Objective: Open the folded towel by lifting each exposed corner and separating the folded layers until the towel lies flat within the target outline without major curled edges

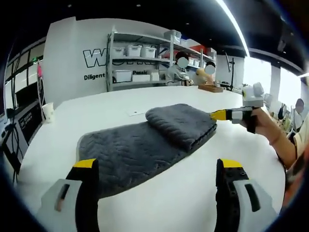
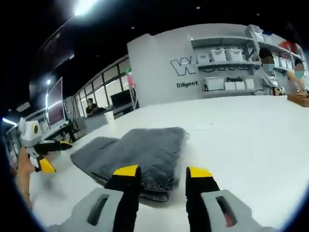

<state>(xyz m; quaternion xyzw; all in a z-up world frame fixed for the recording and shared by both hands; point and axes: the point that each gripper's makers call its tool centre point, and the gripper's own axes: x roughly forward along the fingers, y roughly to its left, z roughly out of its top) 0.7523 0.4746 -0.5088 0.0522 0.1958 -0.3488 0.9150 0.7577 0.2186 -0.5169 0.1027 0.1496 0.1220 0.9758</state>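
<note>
1. The towel (image 1: 145, 145) lies on the white table (image 1: 96, 111), grey and quilted, partly opened: one long single layer runs toward the left gripper (image 1: 159, 169), and a thick folded stack sits at the far end.
2. The left gripper hangs above the table just short of the towel's near edge, jaws wide apart and holding nothing.
3. The right gripper (image 2: 161, 176) is at the edge of the folded stack, jaws parted; in the right gripper view the stack's edge lies at their tips. Seen from the left gripper view, it (image 1: 219, 115) meets the stack's side. I cannot tell whether cloth is between the jaws.
4. Risk: the stack's edge shows several layers. Jaws pushed in deep could pinch more than the top layer, so the whole stack would lift or drag instead of opening.
5. Risk: pulling the fold over with nothing pinning the flat part could slide the whole towel and bunch or curl the single layer.
6. Risk: a pinch on the pile alone could slip and drop the fold half-turned, leaving a curled edge.
7. No target outline is visible on the table, so where the towel should end up cannot be judged.
8. Room: bare table surrounds the towel on all sides. A paper cup (image 1: 48, 112) stands well apart near the far edge; shelves (image 1: 145, 58) and people are beyond the table.
</note>
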